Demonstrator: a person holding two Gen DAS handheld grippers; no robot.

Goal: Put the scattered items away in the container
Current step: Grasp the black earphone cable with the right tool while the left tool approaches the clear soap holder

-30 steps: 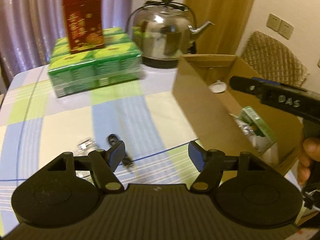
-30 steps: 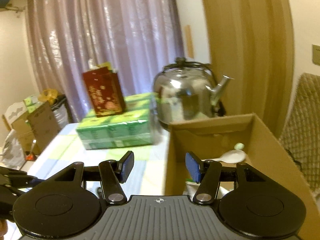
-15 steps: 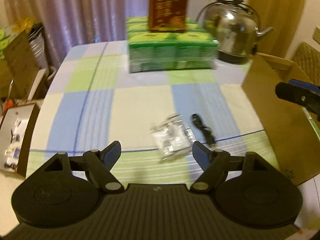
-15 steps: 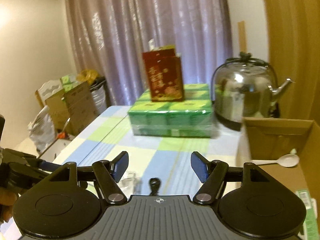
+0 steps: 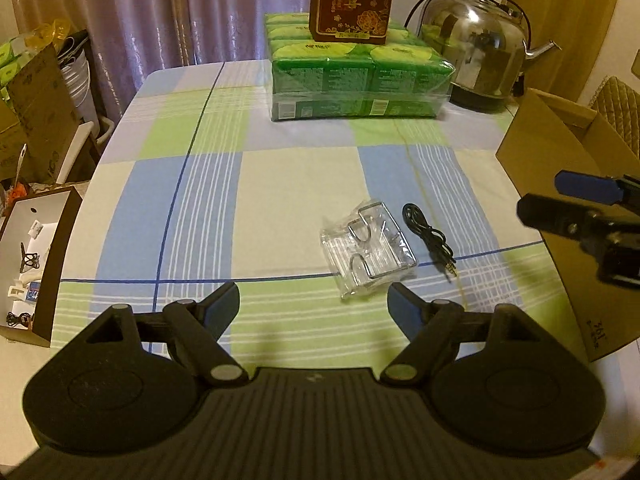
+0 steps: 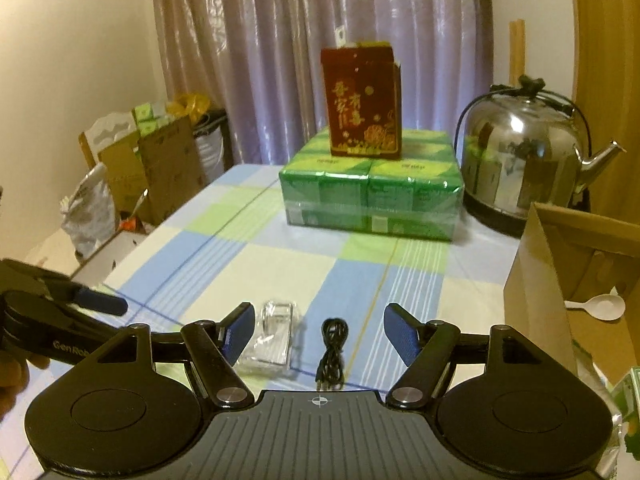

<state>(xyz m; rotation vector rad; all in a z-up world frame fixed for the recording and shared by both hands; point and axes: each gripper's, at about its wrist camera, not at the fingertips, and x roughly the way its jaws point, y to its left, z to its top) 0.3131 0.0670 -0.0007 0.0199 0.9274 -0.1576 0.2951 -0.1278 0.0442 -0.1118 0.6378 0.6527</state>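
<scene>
— What's in the cardboard box [image 6: 560, 280]?

— A white spoon [image 6: 600, 307] and a green packet [image 6: 628, 394] at its near edge.

— And on the tablecloth [image 5: 280, 184]?

— A clear plastic packet [image 5: 366, 251] and a coiled black cable [image 5: 430, 239], side by side, left of the box.

— The claws?

— The left gripper [image 5: 314, 303] and right gripper [image 6: 319, 330] both hang spread wide, holding nothing.
</scene>
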